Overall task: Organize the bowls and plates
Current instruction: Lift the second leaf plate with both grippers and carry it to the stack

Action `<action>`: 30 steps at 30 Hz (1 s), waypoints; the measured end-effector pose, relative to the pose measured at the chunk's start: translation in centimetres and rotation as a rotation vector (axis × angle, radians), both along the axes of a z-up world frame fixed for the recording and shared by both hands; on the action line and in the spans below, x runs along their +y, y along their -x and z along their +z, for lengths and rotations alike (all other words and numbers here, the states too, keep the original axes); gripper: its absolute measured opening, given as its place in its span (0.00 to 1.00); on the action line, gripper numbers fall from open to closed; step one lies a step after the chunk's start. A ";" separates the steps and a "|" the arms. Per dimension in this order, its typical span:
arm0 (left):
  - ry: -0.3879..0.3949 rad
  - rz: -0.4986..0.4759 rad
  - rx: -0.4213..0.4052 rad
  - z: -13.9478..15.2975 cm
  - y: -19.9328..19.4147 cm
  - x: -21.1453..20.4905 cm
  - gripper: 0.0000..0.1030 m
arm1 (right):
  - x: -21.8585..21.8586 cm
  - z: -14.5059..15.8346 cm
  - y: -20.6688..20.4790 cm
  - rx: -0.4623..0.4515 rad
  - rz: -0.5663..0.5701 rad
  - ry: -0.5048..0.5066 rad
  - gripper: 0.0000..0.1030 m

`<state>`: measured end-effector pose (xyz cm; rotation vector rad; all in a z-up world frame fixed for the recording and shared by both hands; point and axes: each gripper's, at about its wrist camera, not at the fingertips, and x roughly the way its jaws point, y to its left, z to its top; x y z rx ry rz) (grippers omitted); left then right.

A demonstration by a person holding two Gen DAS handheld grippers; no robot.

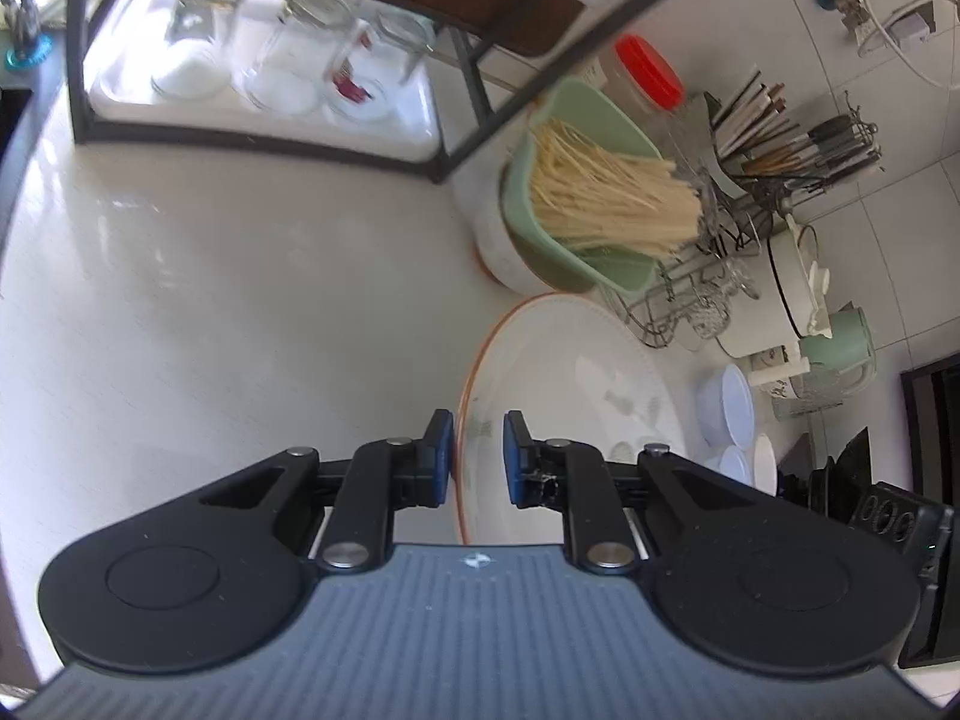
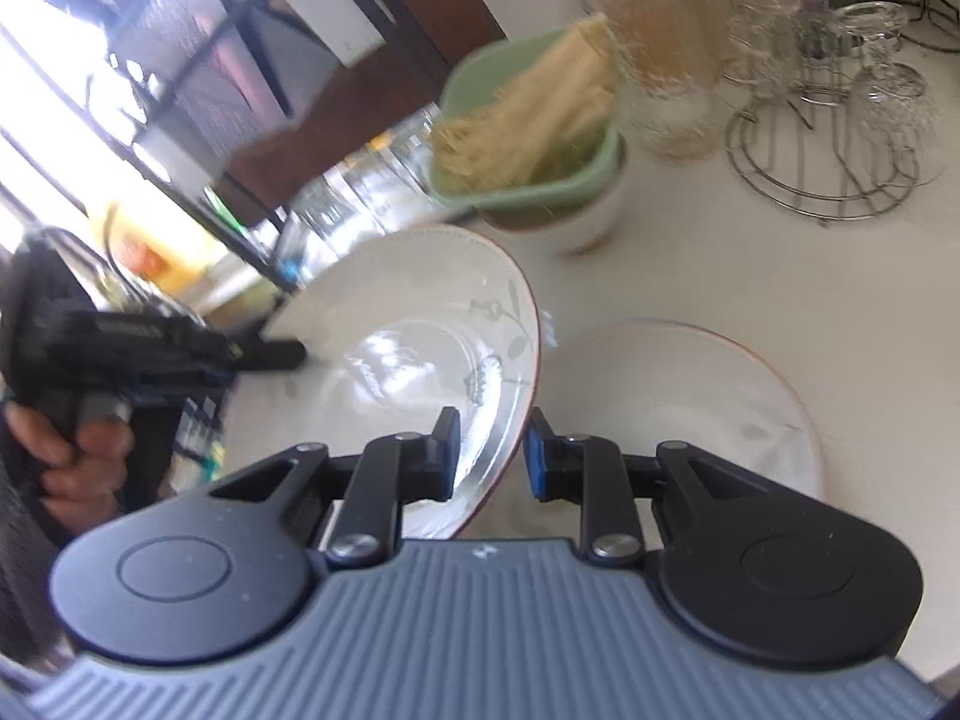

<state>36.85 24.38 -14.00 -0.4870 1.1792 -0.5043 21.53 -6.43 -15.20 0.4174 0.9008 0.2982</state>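
Both grippers hold one plate (image 2: 384, 324) between them, carried clear of the counter (image 1: 210, 276). The left gripper (image 1: 477, 456) has its jaws nearly closed over the rim at one edge; the right gripper (image 2: 492, 450) pinches the opposite edge the same way, with the plate spreading out ahead and to the left of its fingers. A second plate (image 2: 690, 396) lies flat on the counter just right of the right fingers.

The main risk, as a judgement: each grip covers only a thin strip of glossy rim, so if the two hands drift apart or twist unevenly, the plate may slip from one pair of pads and drop onto the second plate or the counter. A swing forward could also clip the green tub (image 2: 528, 138) of noodles, which sits ahead of the fingers.

The counter is pale, smooth and shiny. Farther off stand a black rack (image 1: 258, 60) holding jars on a tray, a wire glass stand (image 2: 822, 144) and a tiled wall (image 1: 810, 60).
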 end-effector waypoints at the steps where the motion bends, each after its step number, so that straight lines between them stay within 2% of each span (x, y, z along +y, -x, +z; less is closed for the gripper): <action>1: -0.005 0.003 0.009 -0.2 0.2 -0.5 0.20 | -0.3 -0.3 0.1 0.012 0.010 0.016 0.25; 15: -0.166 -0.040 0.049 -2.5 0.6 -5.9 0.20 | -3.4 -4.2 0.5 0.117 0.033 0.007 0.25; 30: -0.350 -0.042 0.058 -2.6 1.2 -11.1 0.21 | -5.4 -5.3 1.2 0.118 0.011 -0.003 0.26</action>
